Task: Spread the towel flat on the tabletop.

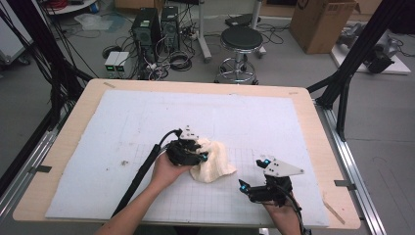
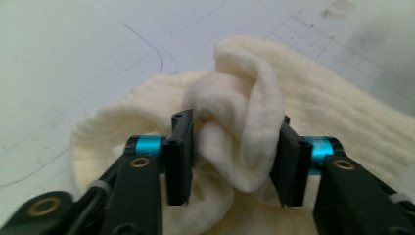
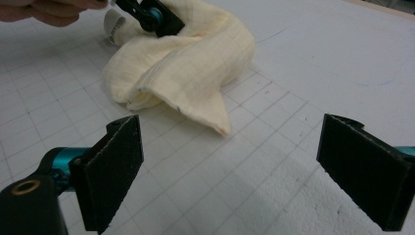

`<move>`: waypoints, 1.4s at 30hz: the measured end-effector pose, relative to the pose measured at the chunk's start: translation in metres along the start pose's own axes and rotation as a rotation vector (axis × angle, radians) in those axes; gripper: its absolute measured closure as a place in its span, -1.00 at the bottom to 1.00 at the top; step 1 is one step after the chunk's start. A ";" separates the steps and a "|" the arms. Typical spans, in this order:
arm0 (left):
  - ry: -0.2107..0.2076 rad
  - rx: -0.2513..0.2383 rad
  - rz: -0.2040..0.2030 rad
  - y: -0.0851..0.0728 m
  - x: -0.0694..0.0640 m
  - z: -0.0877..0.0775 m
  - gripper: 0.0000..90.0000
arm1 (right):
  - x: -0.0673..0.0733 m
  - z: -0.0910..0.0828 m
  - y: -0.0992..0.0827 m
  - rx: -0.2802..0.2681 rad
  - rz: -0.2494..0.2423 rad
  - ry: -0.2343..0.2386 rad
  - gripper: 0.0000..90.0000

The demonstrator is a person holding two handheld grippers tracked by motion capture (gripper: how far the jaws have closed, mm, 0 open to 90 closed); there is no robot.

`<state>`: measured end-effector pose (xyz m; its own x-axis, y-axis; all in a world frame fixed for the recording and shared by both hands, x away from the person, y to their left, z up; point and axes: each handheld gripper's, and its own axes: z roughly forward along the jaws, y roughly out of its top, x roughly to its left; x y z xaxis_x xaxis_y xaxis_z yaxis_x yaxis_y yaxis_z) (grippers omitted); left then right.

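A crumpled cream cloth (image 1: 215,164) lies on the white gridded mat (image 1: 147,127), near the middle of its front half. My left gripper (image 1: 199,156) reaches into the cloth's left side. In the left gripper view, the left gripper (image 2: 235,161) is shut on a bunched fold of the cloth (image 2: 313,98), which fills the gap between the jaws. My right gripper (image 1: 252,172) hovers open to the right of the cloth, a short way off. In the right gripper view, the right gripper (image 3: 237,166) has its jaws wide apart and empty, with the cloth (image 3: 186,63) and the left gripper (image 3: 151,17) beyond.
The mat covers most of a wooden table (image 1: 313,112). On the floor behind the table stand a black stool (image 1: 241,41), computer towers (image 1: 147,27) with cables, and a cardboard box (image 1: 320,22). Black frame struts (image 1: 352,54) rise at the right.
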<state>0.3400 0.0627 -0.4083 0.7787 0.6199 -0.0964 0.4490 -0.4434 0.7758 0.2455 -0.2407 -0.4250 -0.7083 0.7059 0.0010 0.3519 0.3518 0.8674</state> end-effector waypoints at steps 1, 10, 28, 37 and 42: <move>-0.004 -0.014 -0.002 0.001 0.000 -0.005 0.04 | 0.000 0.000 0.000 -0.002 0.003 0.004 -0.79; 0.021 -0.107 0.020 -0.016 0.010 -0.062 -0.12 | -0.007 0.000 0.007 -0.016 0.016 0.031 -0.72; 0.049 0.083 0.061 -0.058 0.029 -0.032 0.37 | -0.024 0.041 0.019 0.096 0.018 0.148 -0.01; 0.028 0.071 0.069 -0.058 0.026 -0.029 0.71 | -0.025 0.065 0.013 0.206 -0.032 0.201 0.40; 0.023 0.066 0.075 -0.058 0.024 -0.028 0.85 | -0.028 0.065 0.011 0.203 -0.006 0.195 0.56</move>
<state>0.3206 0.1219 -0.4381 0.8013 0.5977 -0.0247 0.4184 -0.5306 0.7372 0.3089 -0.2162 -0.4474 -0.8081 0.5787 0.1095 0.4493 0.4855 0.7499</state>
